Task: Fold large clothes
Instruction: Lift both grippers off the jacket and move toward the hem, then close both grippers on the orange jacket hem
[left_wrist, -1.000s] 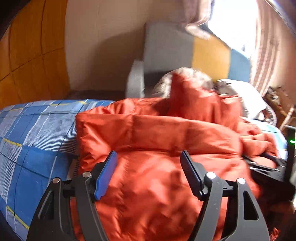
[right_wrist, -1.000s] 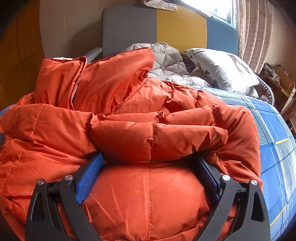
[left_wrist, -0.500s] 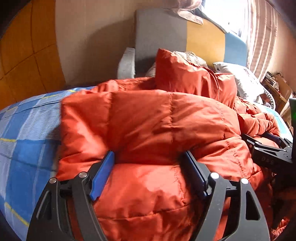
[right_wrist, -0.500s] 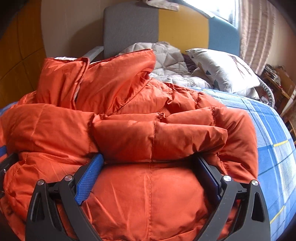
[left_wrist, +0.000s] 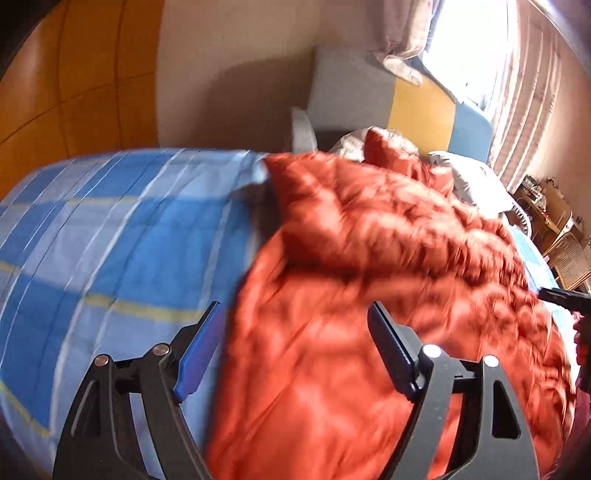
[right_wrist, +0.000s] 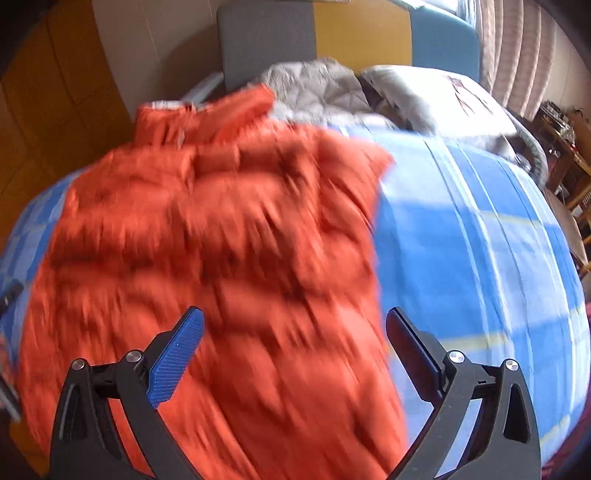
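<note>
An orange puffer jacket (left_wrist: 369, 288) lies folded on the blue checked bedsheet (left_wrist: 110, 240); it also shows in the right wrist view (right_wrist: 221, 240). Both views are motion-blurred. My left gripper (left_wrist: 295, 332) is open and empty, raised above the jacket's near left edge. My right gripper (right_wrist: 295, 339) is open and empty, above the jacket's near right edge. The tip of the right gripper (left_wrist: 561, 297) shows at the right edge of the left wrist view.
A grey, yellow and blue headboard (right_wrist: 332, 40) stands at the far end. A grey quilt (right_wrist: 317, 88) and a white pillow (right_wrist: 436, 99) lie beyond the jacket. Wooden furniture (left_wrist: 554, 229) stands at the right. Bare bedsheet (right_wrist: 461, 240) lies right of the jacket.
Both grippers have pulled back and up off the jacket, which earlier bulged between their open jaws. The jacket now lies flatter on the bed.
</note>
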